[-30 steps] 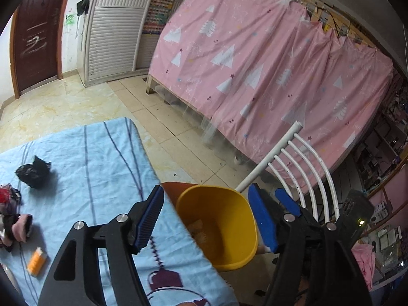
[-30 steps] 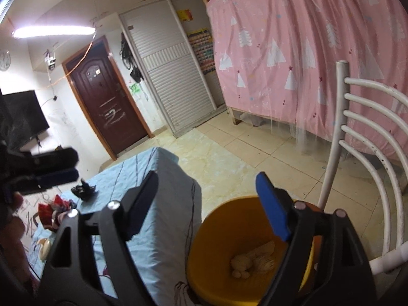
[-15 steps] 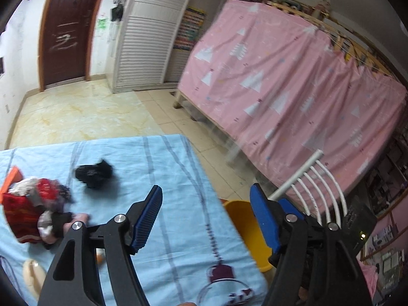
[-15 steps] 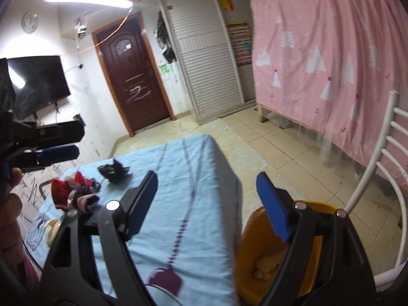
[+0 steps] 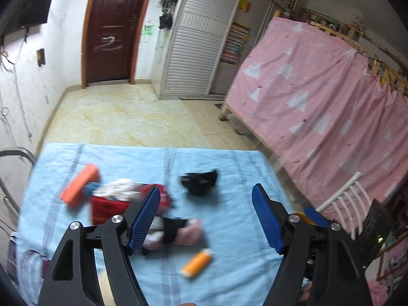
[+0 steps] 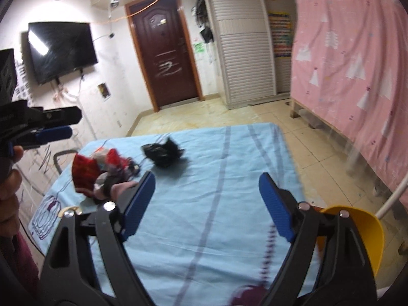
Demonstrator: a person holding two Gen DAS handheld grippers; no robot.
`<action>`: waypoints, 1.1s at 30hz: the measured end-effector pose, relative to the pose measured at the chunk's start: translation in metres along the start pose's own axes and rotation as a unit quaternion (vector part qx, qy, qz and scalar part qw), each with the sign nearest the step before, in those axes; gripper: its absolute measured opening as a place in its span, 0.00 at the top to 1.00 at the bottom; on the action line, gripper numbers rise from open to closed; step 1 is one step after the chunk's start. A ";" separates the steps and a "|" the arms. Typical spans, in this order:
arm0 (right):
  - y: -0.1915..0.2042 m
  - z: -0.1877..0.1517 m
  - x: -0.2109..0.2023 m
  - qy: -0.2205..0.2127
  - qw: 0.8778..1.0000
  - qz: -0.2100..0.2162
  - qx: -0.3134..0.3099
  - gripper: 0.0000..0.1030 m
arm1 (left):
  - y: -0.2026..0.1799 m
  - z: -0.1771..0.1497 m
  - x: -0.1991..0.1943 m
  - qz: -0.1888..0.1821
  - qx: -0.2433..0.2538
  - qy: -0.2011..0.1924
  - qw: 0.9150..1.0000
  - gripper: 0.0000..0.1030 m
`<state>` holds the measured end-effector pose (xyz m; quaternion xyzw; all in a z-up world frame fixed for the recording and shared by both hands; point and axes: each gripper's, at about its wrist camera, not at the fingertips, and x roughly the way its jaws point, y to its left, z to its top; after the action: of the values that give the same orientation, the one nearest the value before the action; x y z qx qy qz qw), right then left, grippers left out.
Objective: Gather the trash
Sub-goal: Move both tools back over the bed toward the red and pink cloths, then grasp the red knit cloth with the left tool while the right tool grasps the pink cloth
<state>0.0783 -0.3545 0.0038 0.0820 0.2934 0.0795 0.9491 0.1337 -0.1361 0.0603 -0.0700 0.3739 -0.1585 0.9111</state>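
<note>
A crumpled black bag (image 5: 200,181) lies on the light blue tablecloth (image 5: 229,168); it also shows in the right wrist view (image 6: 163,153). Beside it are a red and white wrapper heap (image 5: 119,199) (image 6: 97,168), an orange box (image 5: 80,185), an orange bottle (image 5: 196,262) and a pink and black bundle (image 5: 178,232). My left gripper (image 5: 206,219) is open and empty above the table's near side. My right gripper (image 6: 206,204) is open and empty over the cloth. The yellow bin (image 6: 362,232) stands off the table's right edge.
A white chair (image 5: 344,199) stands by the bin, and a pink curtained bed (image 5: 318,107) runs along the right. A brown door (image 6: 165,51) and slatted wardrobe (image 6: 242,51) are at the back. A TV (image 6: 61,51) hangs on the left wall.
Both grippers have swung left from the yellow bin toward the table, so the trash pile now lies ahead. Both stay open and empty.
</note>
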 end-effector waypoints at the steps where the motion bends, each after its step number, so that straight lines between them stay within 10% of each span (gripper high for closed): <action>1: 0.005 0.000 0.003 0.003 1.000 0.004 -0.005 0.22 | 0.009 0.000 -0.002 0.011 0.004 -0.001 1.000 0.35; 12: 0.082 -0.006 0.049 0.063 0.995 0.048 -0.064 0.16 | 0.091 -0.017 0.013 0.052 -0.017 0.035 0.998 0.27; 21: 0.123 -0.014 0.087 0.110 0.987 0.068 -0.094 0.16 | 0.108 -0.037 0.041 -0.008 -0.024 0.062 0.998 0.27; 26: 0.130 -0.012 0.103 0.133 0.984 0.069 -0.100 0.15 | 0.105 -0.040 0.048 -0.019 -0.025 0.051 0.998 0.75; 33: 0.136 -0.011 0.119 0.159 0.979 0.083 -0.093 0.15 | 0.109 -0.044 0.048 -0.041 -0.033 0.046 0.998 0.96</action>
<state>0.1551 -0.1977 -0.0424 0.0040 0.4239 0.1970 0.8840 0.1607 -0.0503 -0.0294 -0.1082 0.4172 -0.1857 0.8830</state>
